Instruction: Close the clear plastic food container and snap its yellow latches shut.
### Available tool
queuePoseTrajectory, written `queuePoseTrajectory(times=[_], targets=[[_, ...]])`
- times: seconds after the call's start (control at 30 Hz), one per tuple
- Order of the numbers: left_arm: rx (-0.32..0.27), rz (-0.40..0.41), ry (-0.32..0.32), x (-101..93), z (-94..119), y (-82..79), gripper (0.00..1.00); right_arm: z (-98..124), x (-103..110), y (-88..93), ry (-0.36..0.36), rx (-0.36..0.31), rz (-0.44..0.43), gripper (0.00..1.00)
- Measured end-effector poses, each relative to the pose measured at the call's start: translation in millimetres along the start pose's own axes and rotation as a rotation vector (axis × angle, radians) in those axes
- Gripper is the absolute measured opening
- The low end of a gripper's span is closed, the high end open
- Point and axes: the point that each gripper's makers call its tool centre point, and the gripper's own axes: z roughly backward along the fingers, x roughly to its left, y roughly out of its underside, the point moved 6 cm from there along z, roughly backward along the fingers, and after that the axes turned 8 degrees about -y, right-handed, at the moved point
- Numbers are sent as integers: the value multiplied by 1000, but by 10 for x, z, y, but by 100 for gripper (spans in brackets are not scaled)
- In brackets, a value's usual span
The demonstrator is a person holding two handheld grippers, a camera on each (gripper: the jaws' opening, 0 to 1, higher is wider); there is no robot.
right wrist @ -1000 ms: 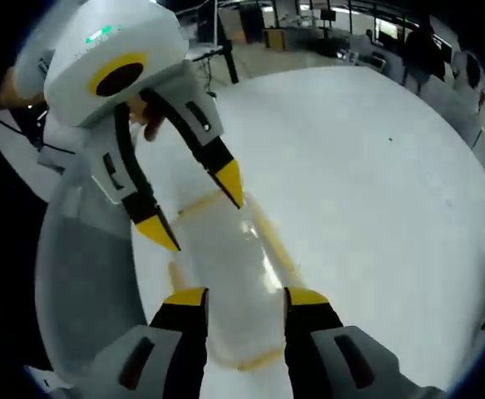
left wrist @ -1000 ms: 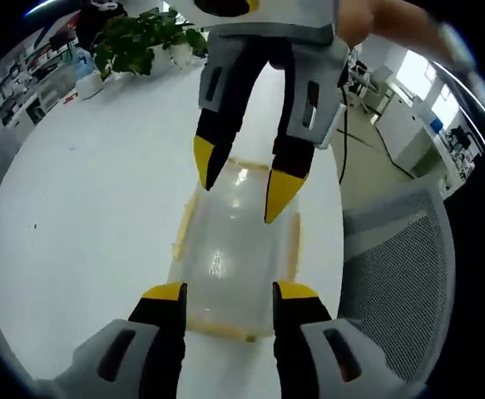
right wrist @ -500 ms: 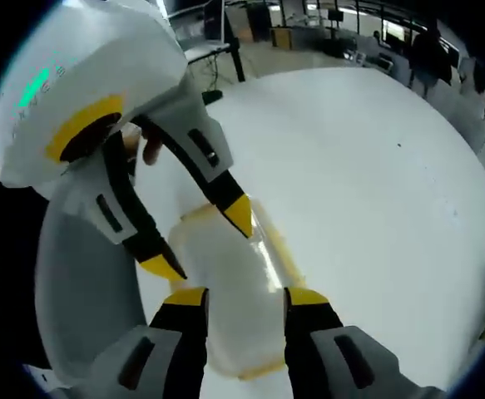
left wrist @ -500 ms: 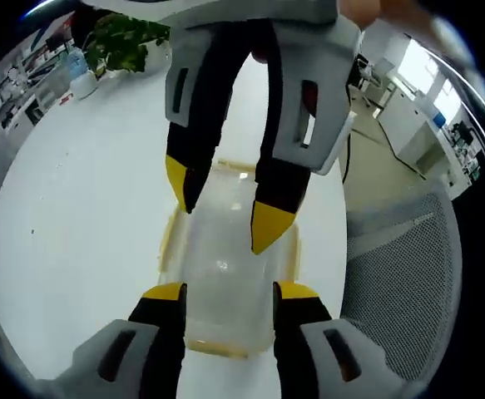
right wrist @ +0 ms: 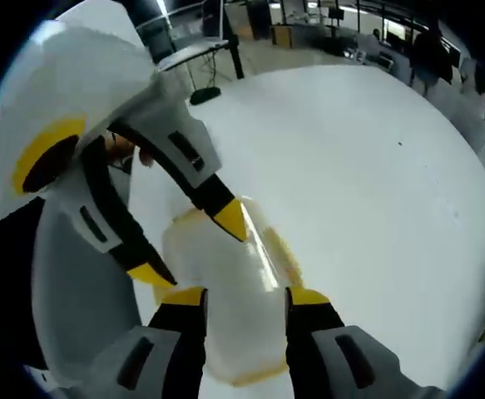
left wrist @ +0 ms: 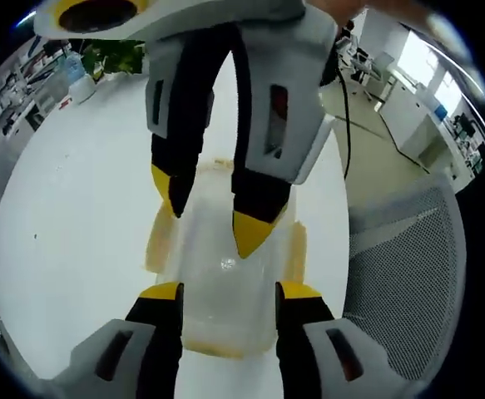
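The clear plastic container (left wrist: 219,287) lies on the white table (left wrist: 67,216) with its lid on top. Yellow latches (left wrist: 158,241) run along its sides and ends. My left gripper (left wrist: 230,293) is open, its yellow-tipped jaws standing over the container's near end. Opposite it my right gripper (left wrist: 210,218) reaches down over the far half, also open. In the right gripper view the container (right wrist: 235,278) sits between my right gripper's (right wrist: 246,297) spread jaws, and the left gripper (right wrist: 190,246) comes in from the left with one tip over the lid. Contact with the lid cannot be told.
A grey mesh chair (left wrist: 400,249) stands right beside the table edge; the same chair (right wrist: 76,291) appears in the right gripper view. A potted plant (left wrist: 113,56) sits at the table's far side. Bare white tabletop (right wrist: 367,183) spreads around the container.
The two grippers have closed in on each other over the container; each looms larger in the other's view. The container has stayed in place.
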Motion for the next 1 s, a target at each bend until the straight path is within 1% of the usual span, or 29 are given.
queuePoseTrajectory(times=[0.03, 0.07, 0.17, 0.23, 0.27, 0.37, 0.4, 0.43, 0.57, 0.6, 0.63, 0.67, 0.7, 0.77, 0.8, 0.9, 0.97, 1.0], targets=[[2, -17, 7, -14, 4, -2, 44, -3, -7, -16, -4, -18, -15, 35], [10, -33, 12, -31, 7, -3, 44, -12, -22, -29, -10, -38, -48, 36], [15, -40, 15, -33, 4, -6, 44, -26, -96, -16, 9, -40, -56, 36], [16, -51, 23, -34, 5, -7, 44, -71, -100, 17, -4, -30, -67, 37], [16, -51, 25, -32, 5, -7, 44, -90, -96, 35, -8, -22, -70, 39], [15, -54, 27, -31, 6, -10, 44, -154, -73, 84, -14, 8, -31, 47], [15, -59, 29, -37, 5, -12, 44, -161, -78, 79, -22, 4, -33, 47], [18, -60, 27, -38, 6, -13, 44, -152, -94, 76, -30, 3, -55, 47], [26, -60, 33, -37, 10, -22, 45, -153, -120, 72, -44, 12, -33, 45], [26, -49, 44, -44, 17, -24, 47, -150, -126, 69, -46, 17, -34, 44], [24, 4, 69, -85, 28, -31, 50, -150, -124, 69, -47, 18, -34, 44], [24, 24, 78, -103, 34, -38, 54, -152, -121, 69, -50, 18, -32, 44], [26, 23, 79, -108, 36, -40, 55, -154, -125, 70, -52, 19, -32, 44], [28, -9, 74, -136, 24, -45, 55, -153, -126, 71, -56, 20, -33, 44], [36, -42, 55, -133, 18, -39, 54, -152, -124, 69, -56, 22, -31, 44], [39, -55, 30, -167, 10, -35, 53, -153, -125, 69, -53, 25, -29, 44], [44, -102, -15, -188, -5, -21, 54, -152, -116, 64, -54, 25, -16, 43], [53, -143, -42, -217, -16, -12, 54, -150, -114, 61, -56, 26, -11, 43]])
